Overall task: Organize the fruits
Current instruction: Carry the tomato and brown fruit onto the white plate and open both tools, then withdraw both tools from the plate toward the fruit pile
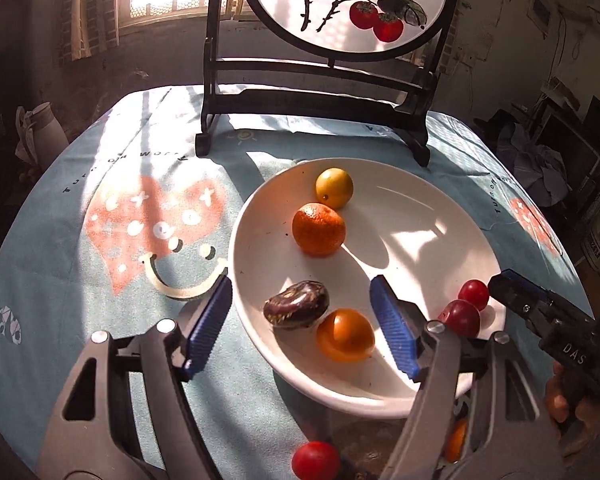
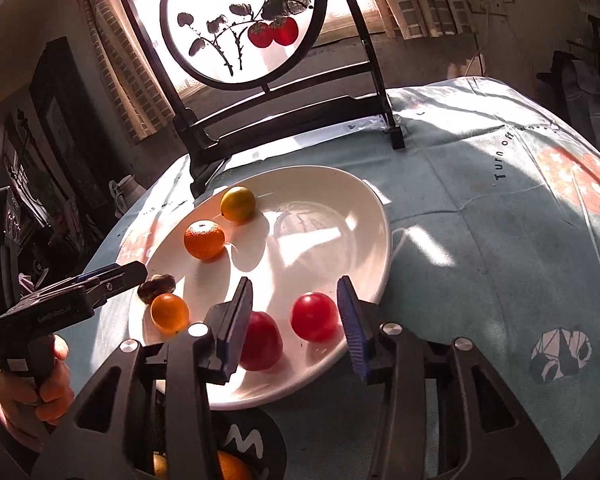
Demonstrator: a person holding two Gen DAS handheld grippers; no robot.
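Above plate point(image 1: 260, 248), both grippers angled down, open.

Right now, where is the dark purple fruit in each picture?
Left wrist view: the dark purple fruit lies low in the middle, between the open blue fingers.
Right wrist view: the fruit sits at the left, partly hidden by the other gripper.
Shared landmark: the white plate.

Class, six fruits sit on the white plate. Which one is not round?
The dark purple fruit beside the orange tomato: it is oblong, mottled and dark, while the other five are smooth, bright balls.
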